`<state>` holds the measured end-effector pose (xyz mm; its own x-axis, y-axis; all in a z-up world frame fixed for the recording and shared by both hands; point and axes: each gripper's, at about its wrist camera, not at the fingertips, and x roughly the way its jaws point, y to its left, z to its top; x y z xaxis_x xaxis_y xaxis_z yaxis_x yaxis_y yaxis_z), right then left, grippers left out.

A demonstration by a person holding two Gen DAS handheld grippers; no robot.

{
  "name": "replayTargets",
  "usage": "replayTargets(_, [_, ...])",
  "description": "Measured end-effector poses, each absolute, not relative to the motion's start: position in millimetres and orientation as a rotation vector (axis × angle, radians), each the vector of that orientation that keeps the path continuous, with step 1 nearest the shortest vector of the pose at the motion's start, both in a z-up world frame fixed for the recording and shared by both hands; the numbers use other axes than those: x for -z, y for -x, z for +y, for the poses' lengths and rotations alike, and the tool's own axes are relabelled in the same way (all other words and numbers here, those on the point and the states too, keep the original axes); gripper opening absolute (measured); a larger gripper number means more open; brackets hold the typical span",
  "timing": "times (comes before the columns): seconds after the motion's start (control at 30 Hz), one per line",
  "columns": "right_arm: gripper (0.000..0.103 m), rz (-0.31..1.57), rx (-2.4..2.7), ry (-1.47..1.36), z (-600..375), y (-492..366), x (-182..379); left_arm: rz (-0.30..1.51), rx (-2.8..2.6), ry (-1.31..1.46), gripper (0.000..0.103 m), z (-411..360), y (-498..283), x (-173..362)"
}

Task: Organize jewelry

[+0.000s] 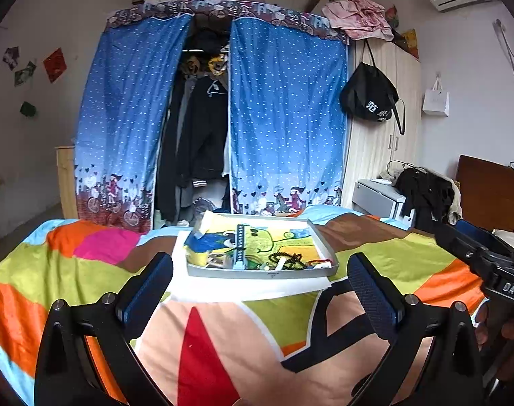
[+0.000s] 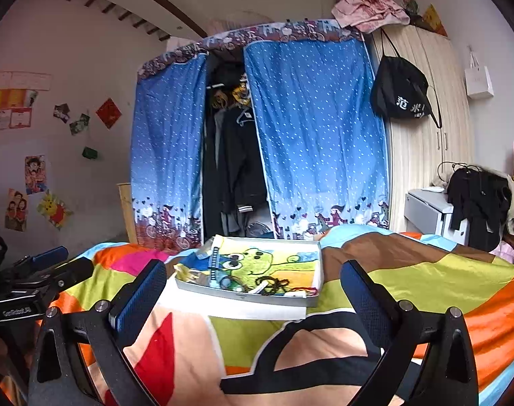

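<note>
Left gripper (image 1: pixel 260 282) jaws wide apart, nothing between them, held above the bedspread (image 1: pixel 223 331). Right gripper (image 2: pixel 253 291) also wide, nothing held, above the same colourful bedspread. In the left wrist view the right gripper's body sits at 3 o'clock, with part of a hand (image 1: pixel 507 331) below it. In the right wrist view the left gripper shows at 9 o'clock.

Shallow grey tray (image 1: pixel 263 272) sits on a white sheet (image 1: pixel 243 289) on the bed, at 12 o'clock from both grippers, well apart from the fingertips. Tray lined with a green cartoon-frog drawing (image 2: pixel 257 264). Jewelry bunched along the tray's near edge: dark bead necklace (image 1: pixel 291 258) toward 1 o'clock, red cord (image 1: pixel 319 263) just beside it at the right corner, blue notched strip (image 1: pixel 239 247) running front to back near the middle. Small items at the near-left corner too blurred to tell.

Blue dotted curtain wardrobe (image 1: pixel 284 111) beyond the bed, black bag (image 1: pixel 368 94) hanging at 2 o'clock.
</note>
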<state>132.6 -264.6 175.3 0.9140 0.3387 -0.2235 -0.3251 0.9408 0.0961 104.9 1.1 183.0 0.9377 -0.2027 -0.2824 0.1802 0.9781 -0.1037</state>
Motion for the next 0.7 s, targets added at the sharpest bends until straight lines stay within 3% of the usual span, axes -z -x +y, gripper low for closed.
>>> replayTargets(0.7, [0.103,0.181,-0.358,-0.005,-250.2,-59.5,-129.2,0.355,0.102,0.129,0.101,17.8,-32.7,-127.9])
